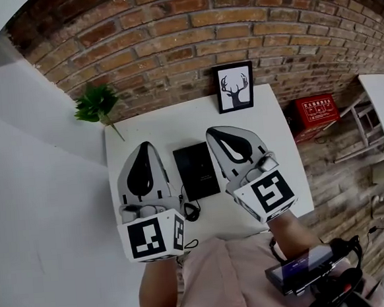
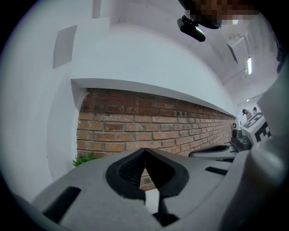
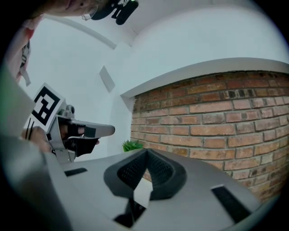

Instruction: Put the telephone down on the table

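Note:
A flat black telephone (image 1: 196,171) lies on the white table (image 1: 281,156), between my two grippers and below them in the head view. My left gripper (image 1: 144,147) hangs over the table's left part with its jaws pressed together and nothing in them. My right gripper (image 1: 213,133) is to the right of the telephone, likewise shut and empty. In the left gripper view the left gripper (image 2: 144,150) points at the brick wall (image 2: 149,131). The right gripper (image 3: 145,151) in its own view also faces brick, its tips touching.
A framed deer picture (image 1: 234,86) leans on the wall at the table's back edge. A green plant (image 1: 97,102) stands at the back left corner. A small black item with a cord (image 1: 191,212) lies near the front edge. A red box (image 1: 316,110) sits right of the table.

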`<state>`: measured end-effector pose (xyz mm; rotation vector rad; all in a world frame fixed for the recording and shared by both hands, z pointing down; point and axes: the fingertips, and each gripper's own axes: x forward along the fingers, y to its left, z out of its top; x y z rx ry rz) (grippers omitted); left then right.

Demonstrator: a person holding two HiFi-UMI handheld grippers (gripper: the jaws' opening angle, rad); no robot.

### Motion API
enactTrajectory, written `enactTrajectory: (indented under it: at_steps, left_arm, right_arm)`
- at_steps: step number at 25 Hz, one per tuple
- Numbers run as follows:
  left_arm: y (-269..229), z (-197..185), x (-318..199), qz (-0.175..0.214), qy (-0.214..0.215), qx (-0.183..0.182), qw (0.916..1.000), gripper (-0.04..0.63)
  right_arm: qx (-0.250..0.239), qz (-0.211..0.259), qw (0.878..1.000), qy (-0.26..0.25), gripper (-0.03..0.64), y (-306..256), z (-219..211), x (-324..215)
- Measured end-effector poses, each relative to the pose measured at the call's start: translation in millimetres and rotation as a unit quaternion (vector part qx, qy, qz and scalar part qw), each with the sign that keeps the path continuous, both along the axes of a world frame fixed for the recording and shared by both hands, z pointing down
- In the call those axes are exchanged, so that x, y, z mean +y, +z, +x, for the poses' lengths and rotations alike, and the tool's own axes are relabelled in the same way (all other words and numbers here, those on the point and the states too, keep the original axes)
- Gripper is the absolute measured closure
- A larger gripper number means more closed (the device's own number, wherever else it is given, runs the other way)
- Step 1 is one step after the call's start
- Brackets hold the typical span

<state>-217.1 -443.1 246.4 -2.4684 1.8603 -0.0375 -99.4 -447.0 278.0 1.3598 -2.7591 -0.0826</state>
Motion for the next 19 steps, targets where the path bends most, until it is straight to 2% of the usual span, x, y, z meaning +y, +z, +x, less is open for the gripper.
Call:
enactTrajectory:
  at_steps: [19]
  left_arm:
    - [10.9, 9.3, -1.8, -0.011, 0.016, -0.015, 0.9997, 0.594]
  right_arm:
    - [0.005, 0.000, 1.000, 0.008, 0.613, 3.0, 2.3, -4.3]
